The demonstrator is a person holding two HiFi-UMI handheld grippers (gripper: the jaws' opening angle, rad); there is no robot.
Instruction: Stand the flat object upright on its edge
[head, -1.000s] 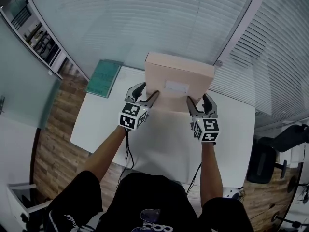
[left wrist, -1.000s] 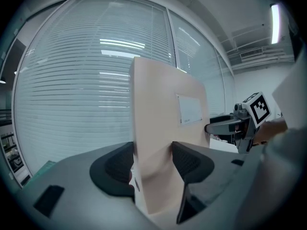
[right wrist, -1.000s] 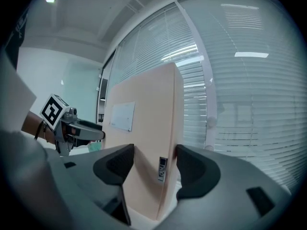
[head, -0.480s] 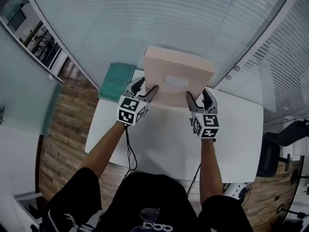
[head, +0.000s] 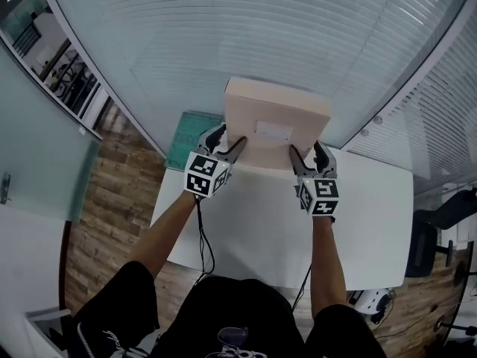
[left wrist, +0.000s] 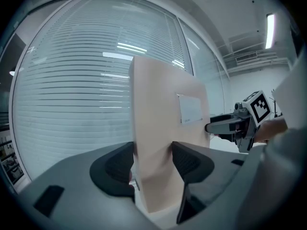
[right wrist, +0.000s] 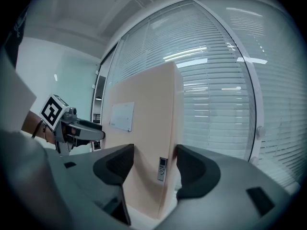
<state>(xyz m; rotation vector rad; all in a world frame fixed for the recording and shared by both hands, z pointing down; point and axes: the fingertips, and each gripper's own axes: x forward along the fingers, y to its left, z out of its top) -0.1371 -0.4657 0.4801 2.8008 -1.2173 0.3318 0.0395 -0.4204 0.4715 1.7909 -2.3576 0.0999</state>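
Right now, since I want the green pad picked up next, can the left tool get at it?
Probably not yet: the left tool is clamped on the box, which the right tool also holds. The green pad lies close beside it, nothing between.

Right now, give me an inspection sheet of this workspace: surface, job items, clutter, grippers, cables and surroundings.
Surface: white table, only the box seen over it.
Job's things: flat beige box held upright, white label facing the person; whether its lower edge rests on the table cannot be told.
Clutter: green board beyond the table's far left corner.
Grippers: left gripper shut on the box's left edge; right gripper shut on its right edge.
Cables: black cable hangs under the left gripper, another under the right.
Surroundings: slatted blinds, wooden floor, dark chair at right.
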